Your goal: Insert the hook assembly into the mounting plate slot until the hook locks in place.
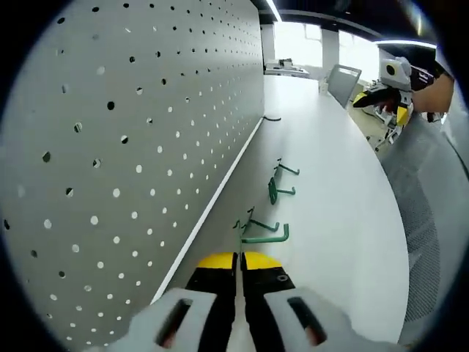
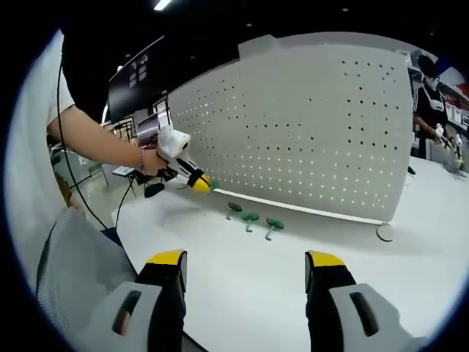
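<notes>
in the left gripper view the pegboard takes up the whole left side, grey with rows of small round holes, standing upright on the white table and running off into the distance. right at its foot, near the middle of the view, are the green hooks: the nearest hook sits just past the tips of the left gripper, then a second hook a bit further along, and a third hook just beyond that. a dark curved bit lies further back by the board, too small to make out. the left gripper's yellow-tipped jaws are pressed together with only a thin line between them, and i can't see anything pinched in there. far right, the right gripper shows up in a person's hand, well away from the hooks.

right gripper view: on the left a person's arm reaches in holding the left gripper, its yellow tip right down by the base of the pegboard, just left of the three hooks lined up on the table in front of the board. the right gripper has its jaws spread wide at the bottom, nothing between them but bare table. another person stands at the far right edge.
</notes>
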